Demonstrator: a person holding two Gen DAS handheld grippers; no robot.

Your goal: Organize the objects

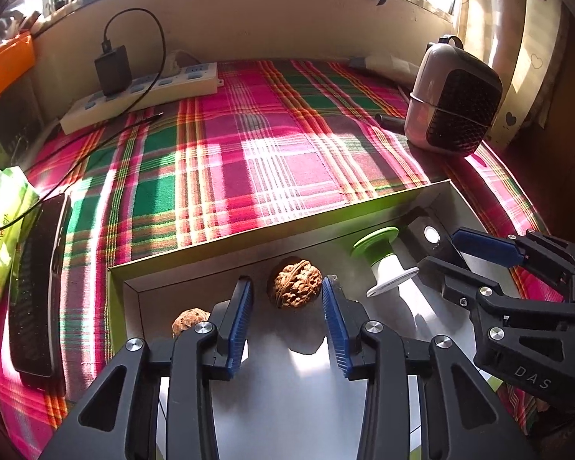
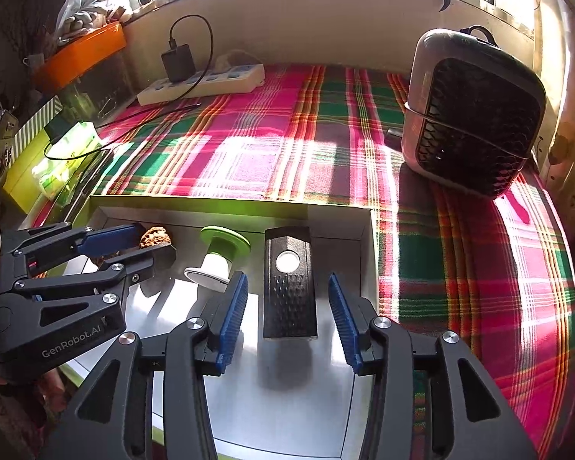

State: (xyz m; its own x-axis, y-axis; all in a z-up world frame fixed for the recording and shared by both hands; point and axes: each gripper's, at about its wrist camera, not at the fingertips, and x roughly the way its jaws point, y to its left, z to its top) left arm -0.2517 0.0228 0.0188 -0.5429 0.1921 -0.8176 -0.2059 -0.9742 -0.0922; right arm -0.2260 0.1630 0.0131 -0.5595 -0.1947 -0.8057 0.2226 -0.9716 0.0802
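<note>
Left wrist view: the left tool is hanging open, a walnut lying loose between its pads inside the shallow box. It is looking light, hard and round, so gripping across its middle suits. The right tool is reading "DAS".

Right wrist view: the right tool is standing open around a stiff black remote, untouched; the left tool is reading "GenRobot.AI".

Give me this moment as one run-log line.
left gripper: open, astride large walnut | right gripper: open, astride black remote | box: also small walnut, green-white spool
</note>
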